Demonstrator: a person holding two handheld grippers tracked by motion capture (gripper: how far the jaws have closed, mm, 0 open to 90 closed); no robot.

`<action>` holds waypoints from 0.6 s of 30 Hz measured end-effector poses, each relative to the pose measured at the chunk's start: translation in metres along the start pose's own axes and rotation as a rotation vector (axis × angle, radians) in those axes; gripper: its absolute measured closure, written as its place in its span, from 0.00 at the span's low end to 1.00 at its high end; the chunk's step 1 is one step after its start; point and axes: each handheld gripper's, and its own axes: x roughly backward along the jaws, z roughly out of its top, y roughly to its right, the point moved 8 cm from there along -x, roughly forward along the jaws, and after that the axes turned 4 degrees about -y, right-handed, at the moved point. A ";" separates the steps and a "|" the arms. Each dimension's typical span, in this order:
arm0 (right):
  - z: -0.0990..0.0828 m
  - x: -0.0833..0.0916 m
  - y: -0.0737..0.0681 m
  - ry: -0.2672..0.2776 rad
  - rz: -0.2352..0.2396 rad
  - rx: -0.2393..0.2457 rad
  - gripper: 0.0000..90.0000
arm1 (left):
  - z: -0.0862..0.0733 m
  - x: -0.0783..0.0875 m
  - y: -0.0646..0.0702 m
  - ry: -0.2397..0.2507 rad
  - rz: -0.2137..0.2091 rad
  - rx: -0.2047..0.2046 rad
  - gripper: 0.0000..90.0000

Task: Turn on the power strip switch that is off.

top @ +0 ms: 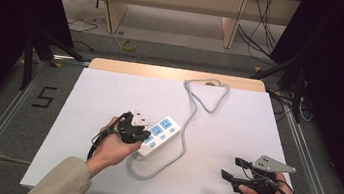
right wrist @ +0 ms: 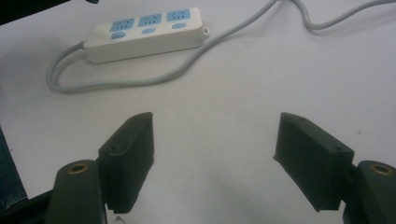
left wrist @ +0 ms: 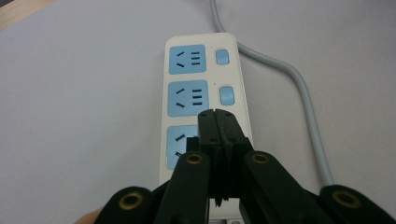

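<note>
Power strip [top: 160,131], white with three pale-blue sockets and a small blue switch beside each, lies slantwise a little left of the middle of the white table [top: 237,121]. Nearest the person, the left gripper [top: 141,134] hangs over the strip's near end, its jaws pressed together with nothing between them; the left gripper view puts their tips over the nearest socket [left wrist: 180,144]. The right gripper [top: 229,168] sits at the table's near right corner, well apart from the strip, jaws wide and empty. Its own view shows the strip's long side. The grey cable [top: 187,124] leaves the near end, runs past the strip and loops at the far edge.
</note>
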 end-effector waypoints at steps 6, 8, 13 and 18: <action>0.000 0.000 0.000 0.001 0.001 0.000 0.32 | 0.002 -0.002 0.002 -0.004 -0.004 -0.005 1.00; 0.000 0.000 0.000 0.000 0.000 0.000 0.32 | 0.002 -0.002 0.003 -0.003 -0.004 -0.006 1.00; 0.000 0.000 0.000 -0.001 0.002 0.000 0.32 | 0.003 -0.004 0.005 -0.007 -0.005 -0.010 1.00; 0.000 0.000 0.000 -0.001 0.003 -0.001 0.32 | 0.004 -0.006 0.007 -0.012 -0.010 -0.018 1.00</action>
